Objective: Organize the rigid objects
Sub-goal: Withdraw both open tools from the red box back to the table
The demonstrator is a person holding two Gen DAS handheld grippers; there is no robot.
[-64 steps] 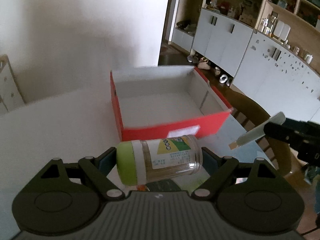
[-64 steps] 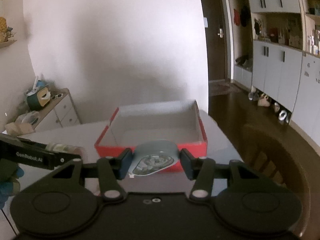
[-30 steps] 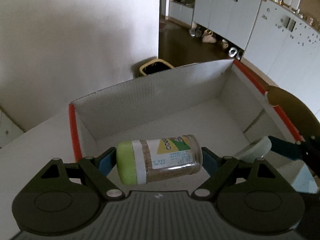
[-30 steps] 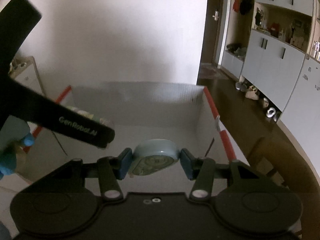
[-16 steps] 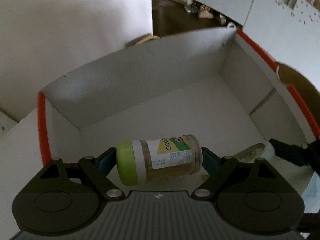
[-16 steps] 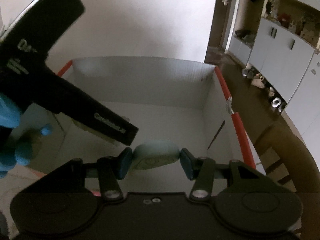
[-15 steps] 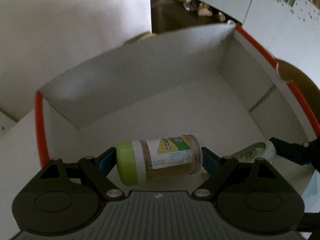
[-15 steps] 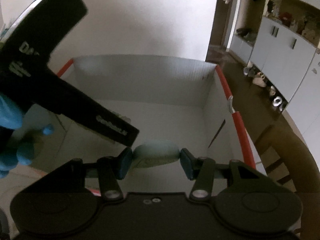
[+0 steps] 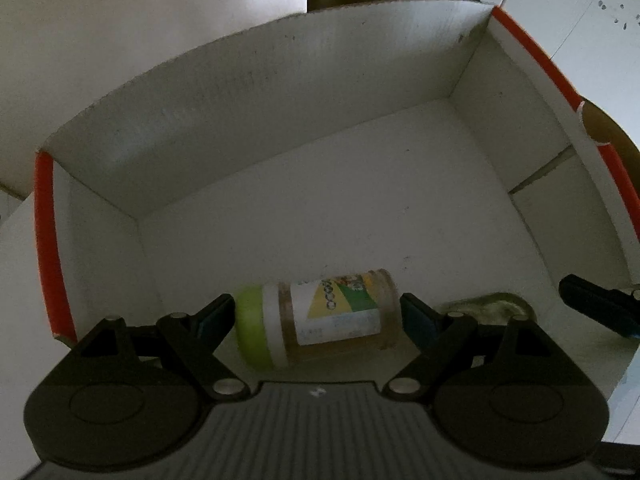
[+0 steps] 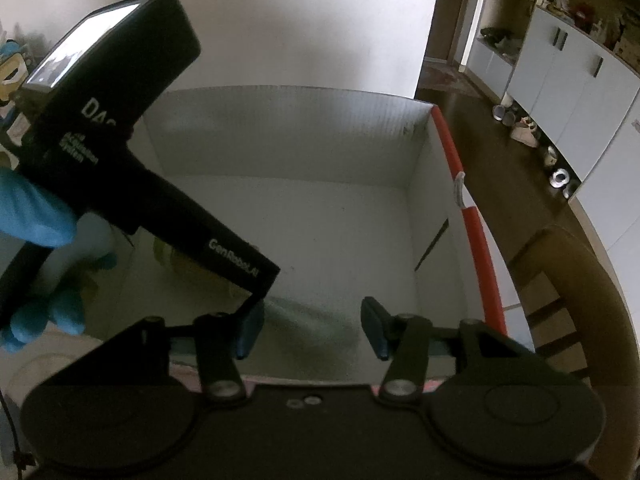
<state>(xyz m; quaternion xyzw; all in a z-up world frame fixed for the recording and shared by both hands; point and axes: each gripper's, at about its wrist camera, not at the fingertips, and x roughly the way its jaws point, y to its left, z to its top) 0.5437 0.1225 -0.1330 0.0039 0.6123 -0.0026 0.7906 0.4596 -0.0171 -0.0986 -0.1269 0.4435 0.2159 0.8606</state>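
The box (image 9: 248, 88) walls hem me in on three sides, but its far floor lies bare, with open room ahead of both my grippers. Near the front wall it is crowded: the jar (image 9: 320, 316) fills my left gripper (image 9: 318, 320), and the blurred pale disc (image 10: 316, 324) lies between my right gripper's (image 10: 312, 330) just-widened jaws. My left gripper's body crosses the box's left half in the right wrist view. A chair (image 10: 560, 280) stands just outside the right wall.
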